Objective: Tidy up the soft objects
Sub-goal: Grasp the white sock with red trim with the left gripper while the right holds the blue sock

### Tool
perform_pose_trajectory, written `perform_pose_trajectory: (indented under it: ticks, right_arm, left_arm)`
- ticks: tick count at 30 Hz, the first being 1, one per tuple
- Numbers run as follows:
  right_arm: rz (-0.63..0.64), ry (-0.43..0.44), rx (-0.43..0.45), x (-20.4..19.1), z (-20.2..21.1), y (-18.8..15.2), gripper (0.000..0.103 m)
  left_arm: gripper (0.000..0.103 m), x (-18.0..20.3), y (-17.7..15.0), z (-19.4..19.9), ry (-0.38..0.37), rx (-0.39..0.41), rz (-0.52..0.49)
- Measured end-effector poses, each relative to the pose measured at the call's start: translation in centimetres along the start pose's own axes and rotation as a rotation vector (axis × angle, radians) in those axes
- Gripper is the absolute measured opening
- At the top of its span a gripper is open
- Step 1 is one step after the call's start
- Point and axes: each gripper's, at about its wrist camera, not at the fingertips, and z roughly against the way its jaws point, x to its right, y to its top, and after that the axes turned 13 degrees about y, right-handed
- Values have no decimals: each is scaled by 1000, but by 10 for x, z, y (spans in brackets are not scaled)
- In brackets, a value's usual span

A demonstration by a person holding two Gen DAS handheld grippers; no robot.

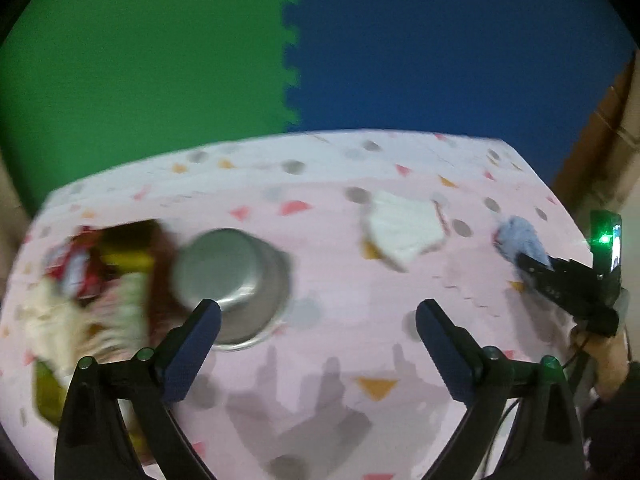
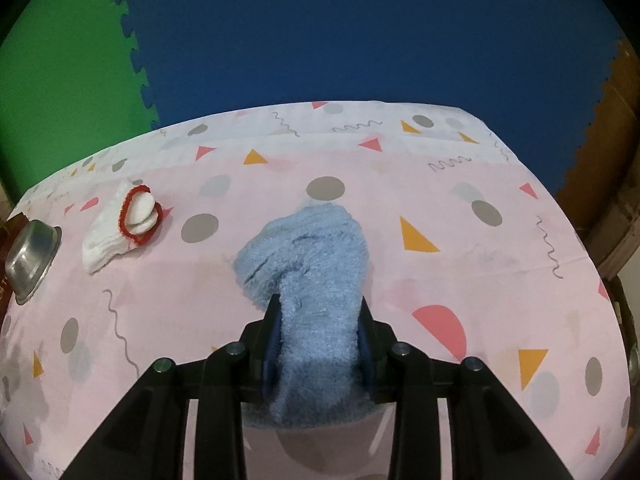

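left gripper (image 1: pixel 318 310) spread wide, empty; right gripper (image 2: pixel 318 310) pinching blue sock (image 2: pixel 308 256)

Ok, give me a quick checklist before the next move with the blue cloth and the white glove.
1. Right tongs gripping the blue fluffy cloth: ok, pads press both sides.
2. Cloth clear of the table: not ok, its front end rests on the pink tablecloth.
3. Left tongs empty and open: ok, nothing between the fingers.
4. White glove with red cuff free to pick: ok, lying alone, apart from the metal bowl.
5. Box of soft items has room: cannot tell, too blurred.
6. Bowl out of the left tongs' way: not ok, it sits beside the left finger.
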Motion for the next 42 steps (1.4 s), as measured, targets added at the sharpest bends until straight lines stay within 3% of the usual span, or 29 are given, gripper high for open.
perform_pose_trajectory:
  ticks: [5, 17, 24, 30, 33, 36, 38, 39, 41, 42]
  right_arm:
    - [0, 2, -3, 0, 0, 0, 35]
    - [-11, 12, -6, 1, -1, -1, 36]
    - [-12, 15, -7, 1, -1, -1, 36]
    - [-15, 18, -6, 2, -1, 0, 36]
    - [-20, 22, -6, 2, -1, -1, 36]
    - [-24, 26, -5, 2, -1, -2, 36]
    - [-24, 26, -6, 2, -1, -2, 36]
    - [-24, 27, -6, 2, -1, -2, 36]
    - [-24, 26, -5, 2, -1, -2, 36]
    - [-24, 25, -6, 2, -1, -1, 36]
  left_arm:
    - [99, 36, 17, -34, -71, -46, 5]
    - [100, 88, 48, -85, -90, -55, -26]
    - [100, 100, 58, -110, -67, -70, -29]
    - [100, 103, 59, -140, -79, -150, 2]
    - [101, 105, 57, -139, -65, -130, -7]
    - [92, 107, 53, -136, -43, -117, -32]
    - [70, 108, 52, -131, -53, -101, -47]
    - [66, 108, 52, -129, -60, -103, -48]
    - [47, 107, 52, -126, -72, -105, -47]
    - [44, 107, 51, -124, -73, -107, -43]
